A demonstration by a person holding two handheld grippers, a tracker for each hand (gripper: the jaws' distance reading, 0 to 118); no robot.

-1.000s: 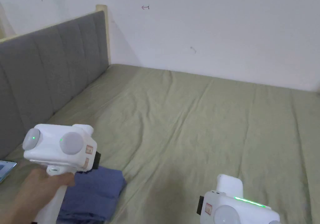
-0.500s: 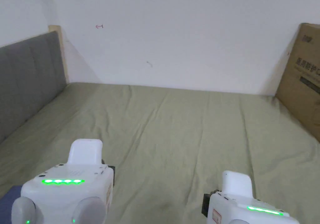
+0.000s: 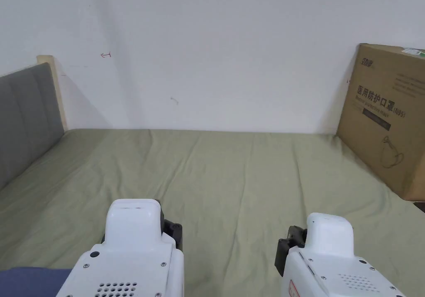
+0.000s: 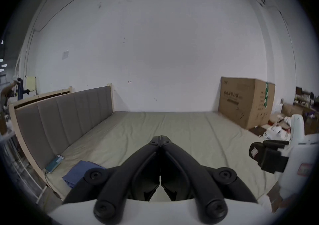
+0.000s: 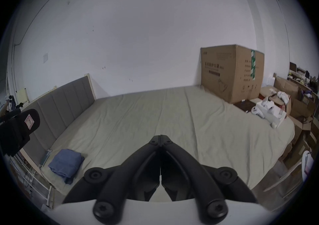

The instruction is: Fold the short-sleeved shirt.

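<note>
A folded blue shirt [image 5: 65,164] lies on the green bed sheet [image 5: 155,121] near the bed's front left corner, beside the headboard; a corner of it [image 3: 29,282] shows at the head view's bottom left, and it appears in the left gripper view [image 4: 78,172] too. My left gripper [image 4: 160,139] is shut with nothing between its jaws, held above the bed to the right of the shirt. My right gripper [image 5: 160,139] is also shut and empty, held over the bed's front part. Both white gripper bodies [image 3: 133,252] [image 3: 328,256] sit low in the head view.
A grey padded headboard [image 3: 25,115] runs along the left. A large cardboard box [image 3: 390,119] stands at the bed's far right. A phone-like device [image 4: 54,161] lies by the headboard near the shirt. White items [image 5: 269,111] and more boxes sit right of the bed.
The head camera has swung right and up, so the shirt has slid to the bottom left and the box has come into view. The left gripper has turned away from the shirt to point forward.
</note>
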